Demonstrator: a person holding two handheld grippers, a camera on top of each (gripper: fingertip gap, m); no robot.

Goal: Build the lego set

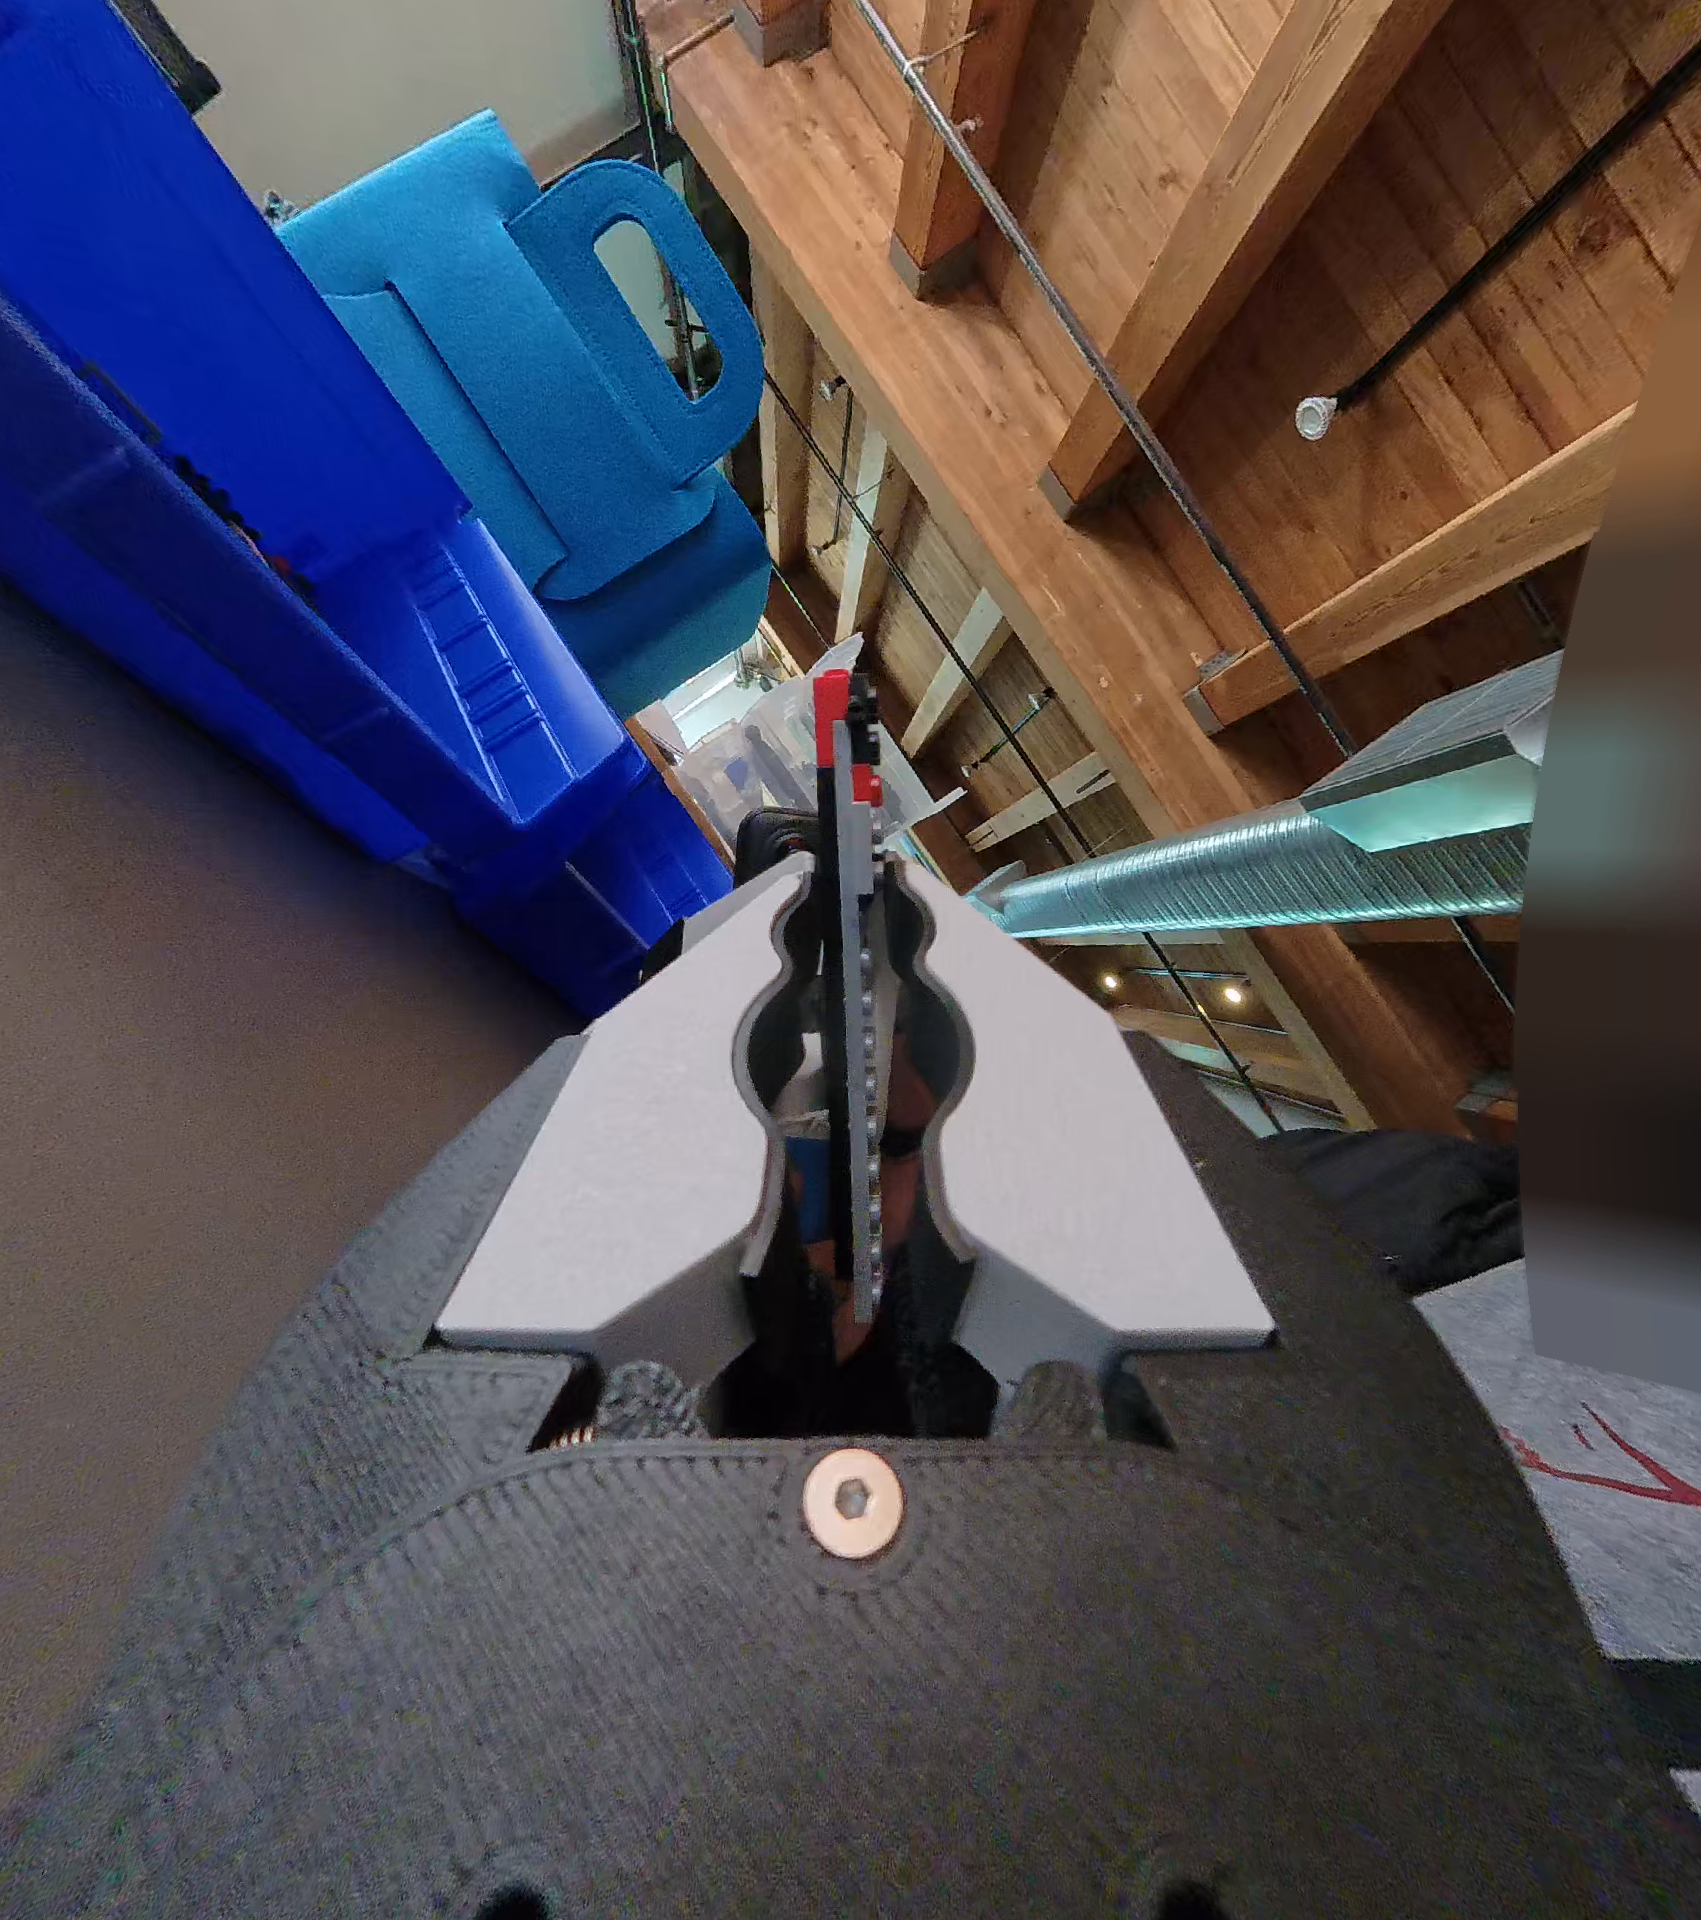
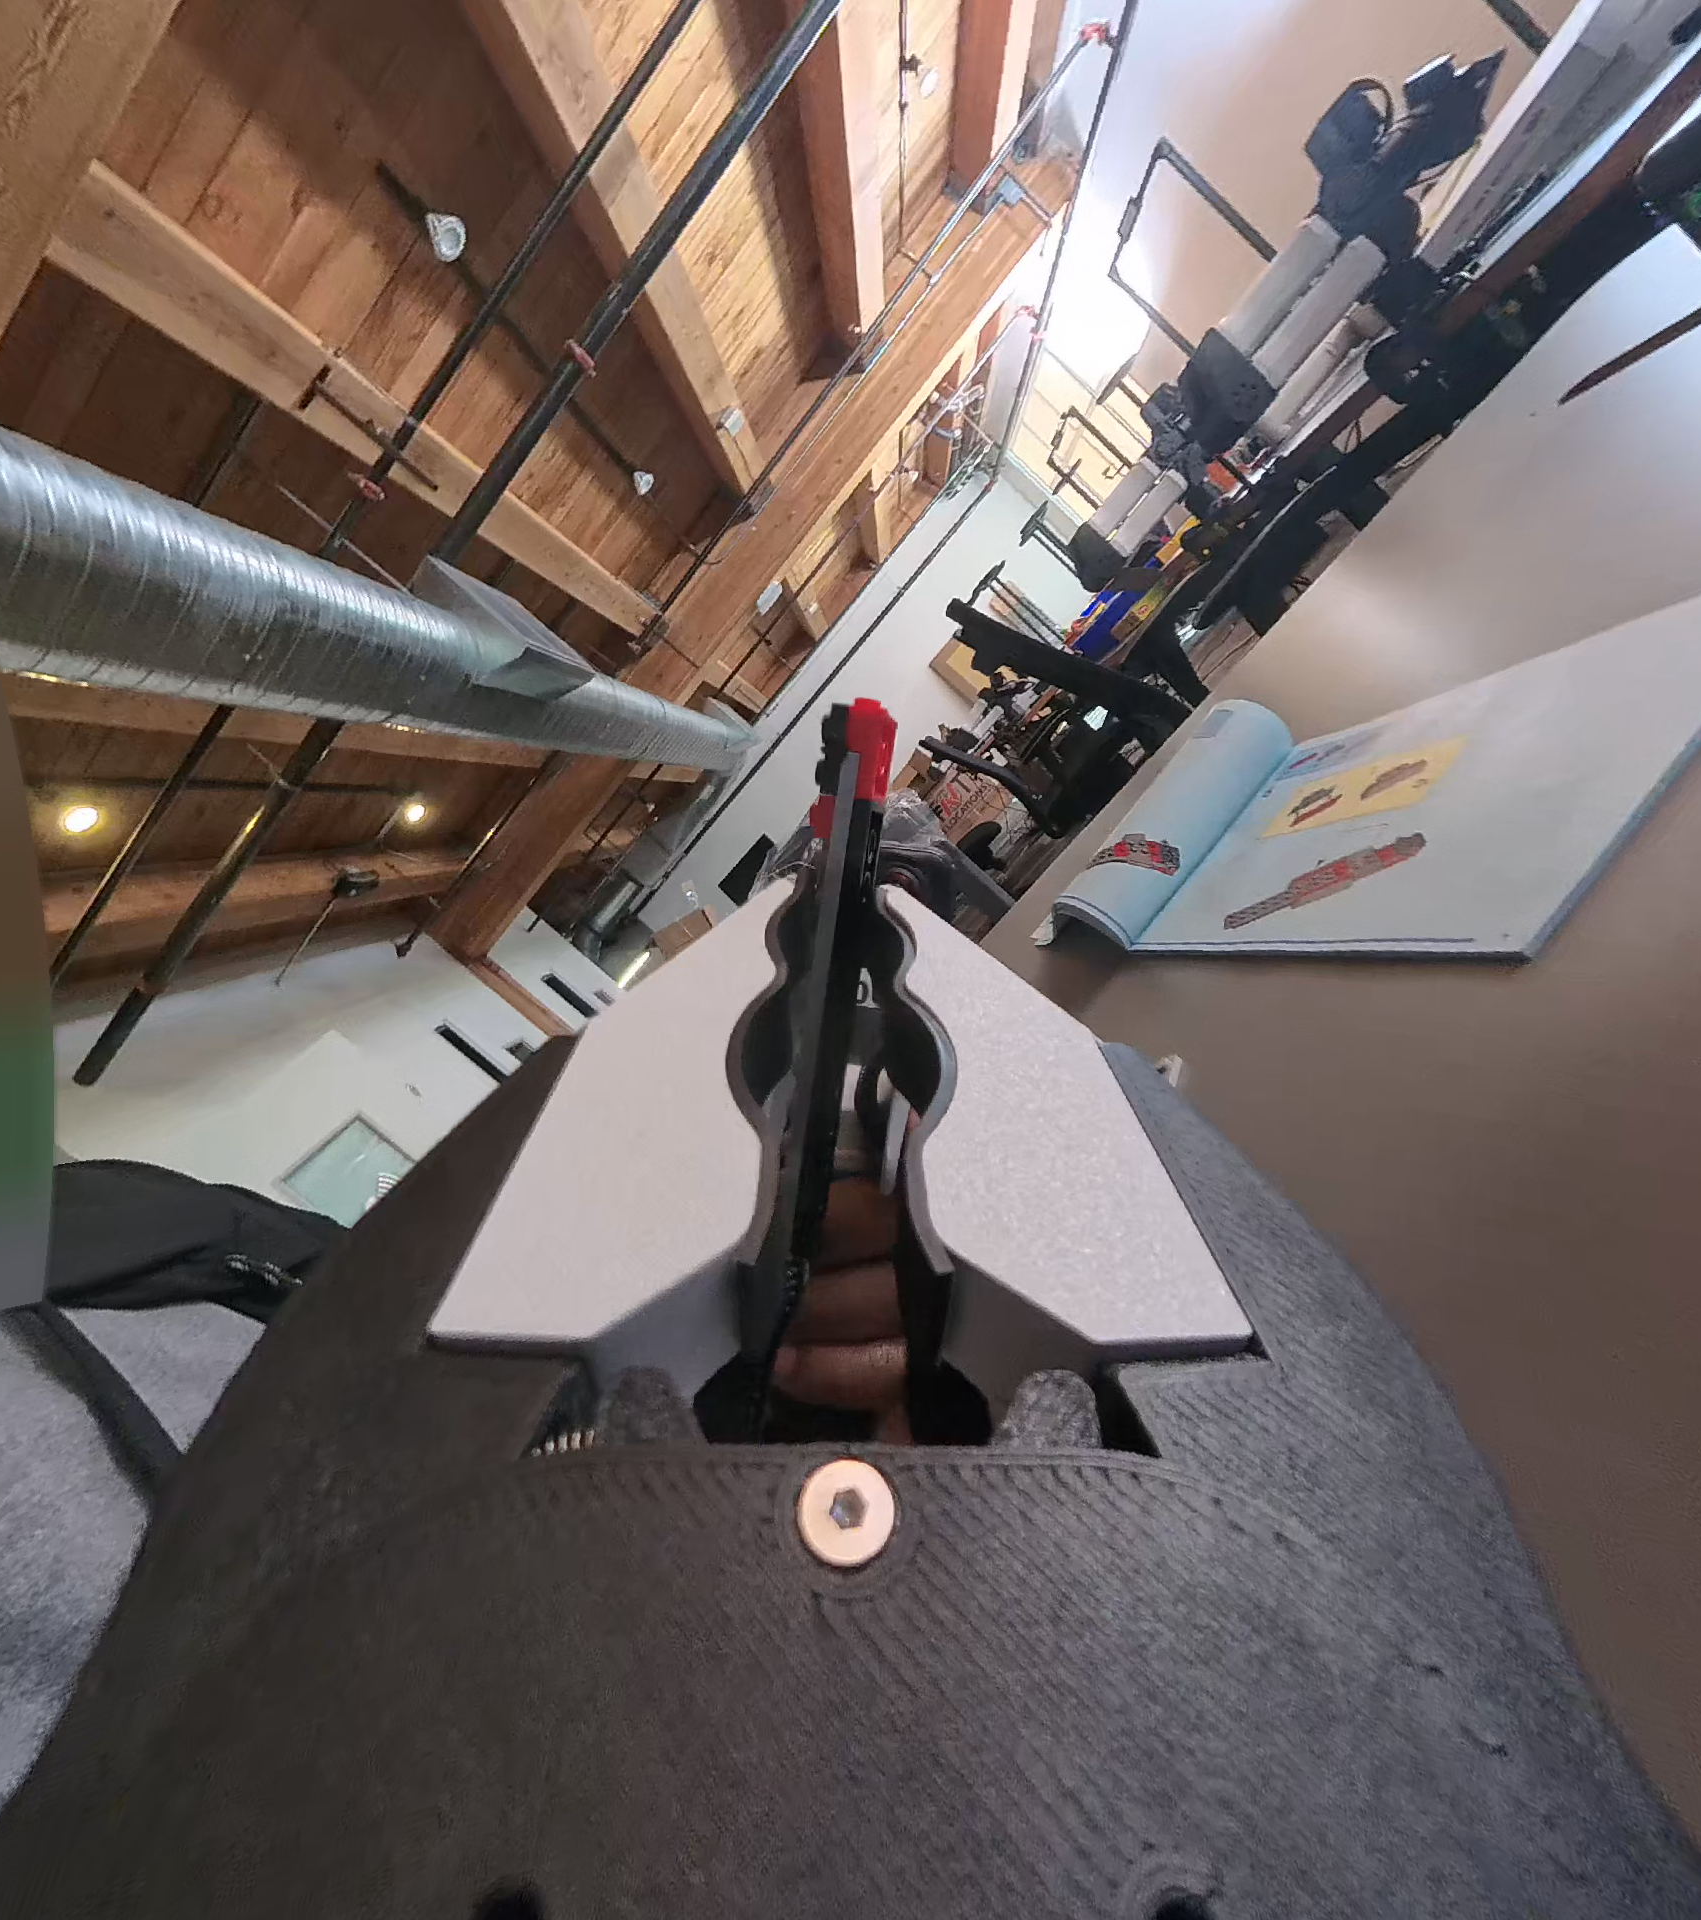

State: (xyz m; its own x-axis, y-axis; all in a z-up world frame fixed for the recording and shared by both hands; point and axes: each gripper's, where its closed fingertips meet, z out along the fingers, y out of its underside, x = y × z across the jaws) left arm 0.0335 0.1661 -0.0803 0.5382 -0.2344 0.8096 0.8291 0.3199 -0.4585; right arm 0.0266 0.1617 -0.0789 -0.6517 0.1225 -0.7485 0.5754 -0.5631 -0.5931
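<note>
Both tongs clamp the same lego assembly edge-on: the left gripper and right gripper pinch it, red bricks jutting beyond the tips.

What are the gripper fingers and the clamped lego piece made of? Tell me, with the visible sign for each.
Fingers: likely 3D-printed plastic, matte pale grey; finely grainy faces. Lego assembly: moulded hard plastic, smooth; crisp studs, flat red, grey and black colours. Both the left gripper and right gripper clamp one.
</note>
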